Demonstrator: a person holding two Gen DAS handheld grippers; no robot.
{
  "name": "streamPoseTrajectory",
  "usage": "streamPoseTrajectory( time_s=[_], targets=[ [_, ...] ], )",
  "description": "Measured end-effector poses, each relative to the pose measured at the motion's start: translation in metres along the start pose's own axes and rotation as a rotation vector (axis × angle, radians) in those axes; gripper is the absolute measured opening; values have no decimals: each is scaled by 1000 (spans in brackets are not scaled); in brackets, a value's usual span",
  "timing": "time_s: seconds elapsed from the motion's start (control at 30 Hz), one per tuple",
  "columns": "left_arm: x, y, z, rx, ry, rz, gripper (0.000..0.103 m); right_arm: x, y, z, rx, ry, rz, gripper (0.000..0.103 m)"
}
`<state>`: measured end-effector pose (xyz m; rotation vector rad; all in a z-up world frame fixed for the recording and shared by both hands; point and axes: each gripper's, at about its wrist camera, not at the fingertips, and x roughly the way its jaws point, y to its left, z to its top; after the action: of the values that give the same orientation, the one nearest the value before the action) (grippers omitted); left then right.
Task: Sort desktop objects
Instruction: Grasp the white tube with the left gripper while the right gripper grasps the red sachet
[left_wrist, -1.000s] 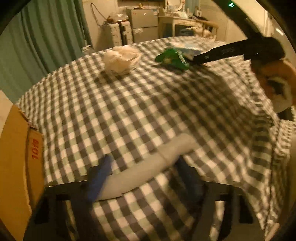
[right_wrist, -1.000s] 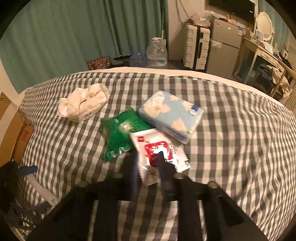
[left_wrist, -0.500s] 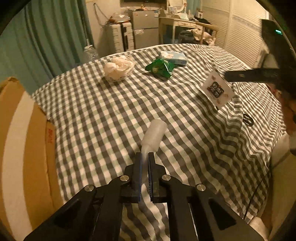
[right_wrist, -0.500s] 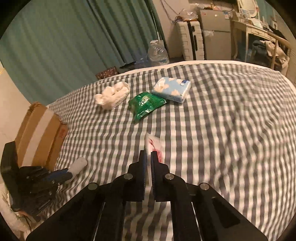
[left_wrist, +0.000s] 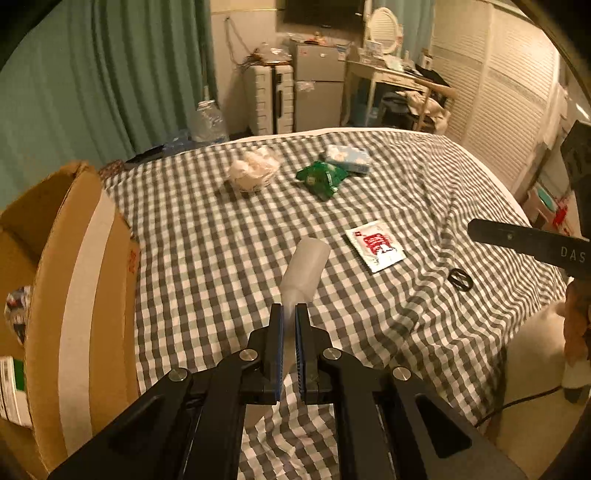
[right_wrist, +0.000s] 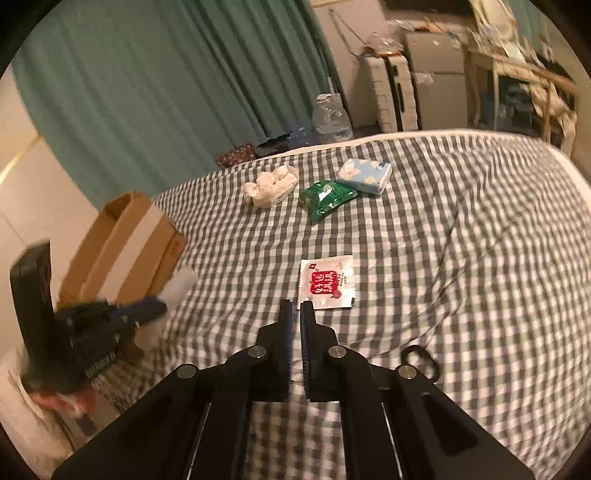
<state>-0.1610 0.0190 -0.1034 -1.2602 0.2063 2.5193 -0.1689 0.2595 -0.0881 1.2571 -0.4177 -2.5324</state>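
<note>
Left wrist view: left gripper (left_wrist: 289, 314) fingers clamp one translucent white tube (left_wrist: 304, 266). Right gripper (right_wrist: 297, 314) fingers, opening, hold nothing; one red-and-white sachet (right_wrist: 326, 283) lies just beyond on the checked bed (right_wrist: 461, 266). Open cardboard box (left_wrist: 70, 273) stands left, contents unclear. Farther: one green packet (left_wrist: 322, 178), one tissue pack (left_wrist: 349, 158), one white bundle (left_wrist: 254, 170).

Green curtain (left_wrist: 110, 74) — suitcase (left_wrist: 267, 99), water jug (left_wrist: 208, 122).

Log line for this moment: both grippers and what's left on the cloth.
left gripper: shut on white tube | right gripper: opening, empty | red sachet: flat on cloth | green packet, tissue pack: untouched
</note>
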Motion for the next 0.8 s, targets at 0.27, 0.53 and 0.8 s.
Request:
streamPoseTrajectory(
  time_s=[0.27,0.53,0.8],
  targets=[
    [60,14,-17,-75,124,33,5,66,-2,5,-65,71,-90,53],
    [92,26,-27,-89,166,5,20,126,-23,16,-22,143,-111,60],
    [89,15,-38,-72,137,-42,16,133,-24,8,-60,156,-168,48]
  ],
)
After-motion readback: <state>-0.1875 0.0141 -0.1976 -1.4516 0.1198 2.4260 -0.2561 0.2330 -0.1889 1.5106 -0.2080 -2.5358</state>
